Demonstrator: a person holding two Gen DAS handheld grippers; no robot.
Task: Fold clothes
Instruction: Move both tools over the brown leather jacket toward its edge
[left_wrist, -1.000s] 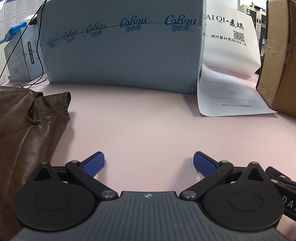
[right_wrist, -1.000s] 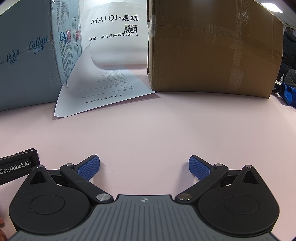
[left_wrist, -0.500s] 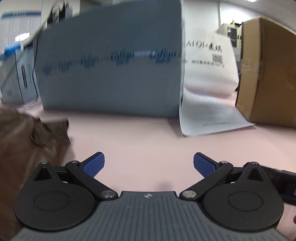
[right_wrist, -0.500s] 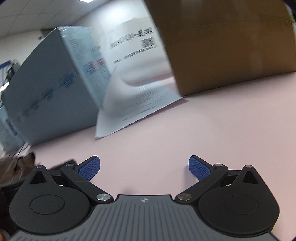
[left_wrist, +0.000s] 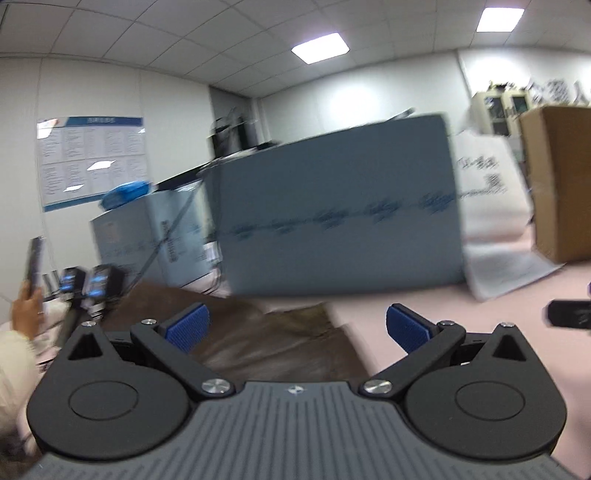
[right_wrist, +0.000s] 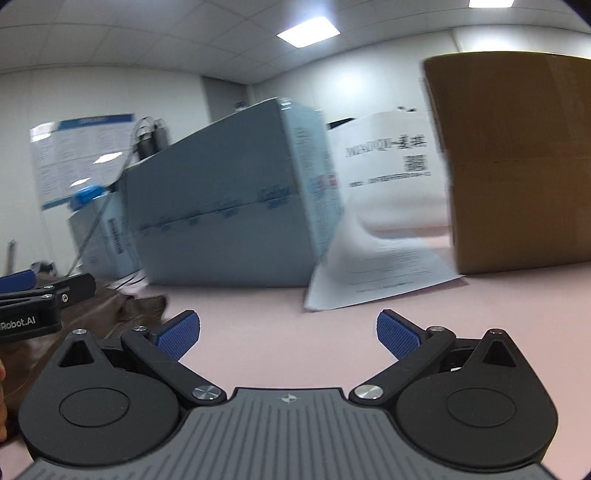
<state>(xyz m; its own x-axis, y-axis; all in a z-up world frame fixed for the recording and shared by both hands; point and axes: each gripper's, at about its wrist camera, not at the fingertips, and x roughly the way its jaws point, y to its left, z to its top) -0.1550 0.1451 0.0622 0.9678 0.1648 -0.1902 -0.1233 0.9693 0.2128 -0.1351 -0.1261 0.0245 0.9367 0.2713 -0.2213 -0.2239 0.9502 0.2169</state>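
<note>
In the left wrist view, the left gripper (left_wrist: 297, 326) is seen with its blue fingers (left_wrist: 186, 326) spread wide and nothing held between them. The brown leather garment (left_wrist: 266, 341) is spread on the pink table (left_wrist: 480, 314), in front of the blue-grey carton (left_wrist: 340, 206) and just beyond the left finger. A cardboard box (left_wrist: 561, 181) is seen right of the carton, with white printed paper (left_wrist: 495, 229) between them.

In the right wrist view, the right gripper (right_wrist: 288, 332) is likewise seen released and empty above bare table (right_wrist: 369, 332). The garment (right_wrist: 110, 314) is found left of it, before the carton (right_wrist: 236, 199).
</note>
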